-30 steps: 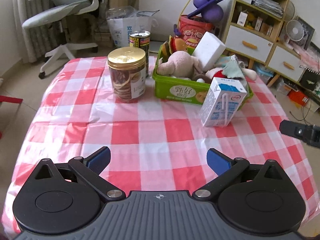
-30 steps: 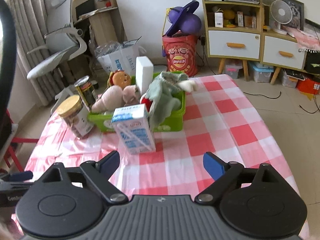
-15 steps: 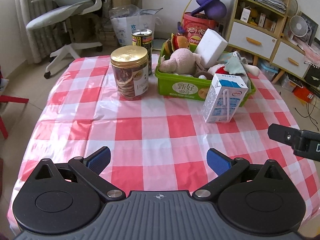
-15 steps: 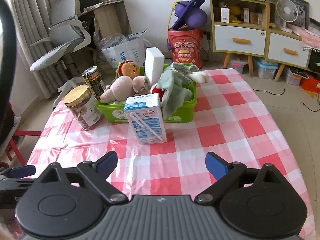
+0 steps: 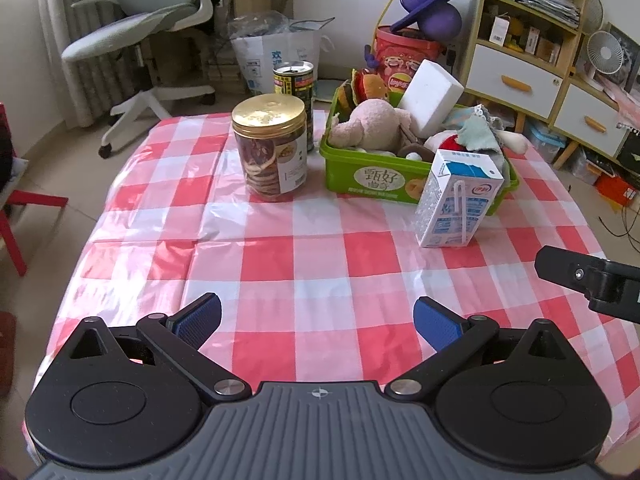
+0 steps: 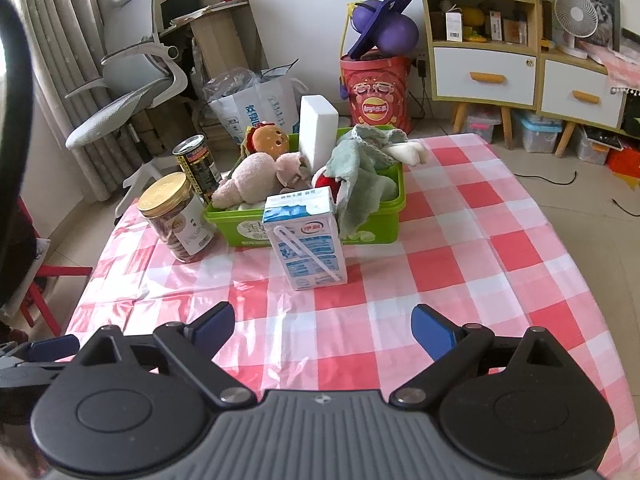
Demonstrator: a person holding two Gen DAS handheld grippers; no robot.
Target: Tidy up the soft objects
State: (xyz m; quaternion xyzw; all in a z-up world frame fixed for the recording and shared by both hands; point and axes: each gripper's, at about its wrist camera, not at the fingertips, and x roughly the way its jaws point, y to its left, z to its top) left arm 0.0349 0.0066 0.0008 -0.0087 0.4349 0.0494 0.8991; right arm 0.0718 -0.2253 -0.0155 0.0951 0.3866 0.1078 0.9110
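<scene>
My left claw and my right claw both hang over the checked surface with their blue pads spread apart and nothing between them. The soft objects are heaped in the green bin at the far side: a pink plush, a burger plush, a white sponge block and a grey-green cloth draped over the rim. The milk carton hides part of the bin's front wall; a red-and-white plush is mostly buried.
</scene>
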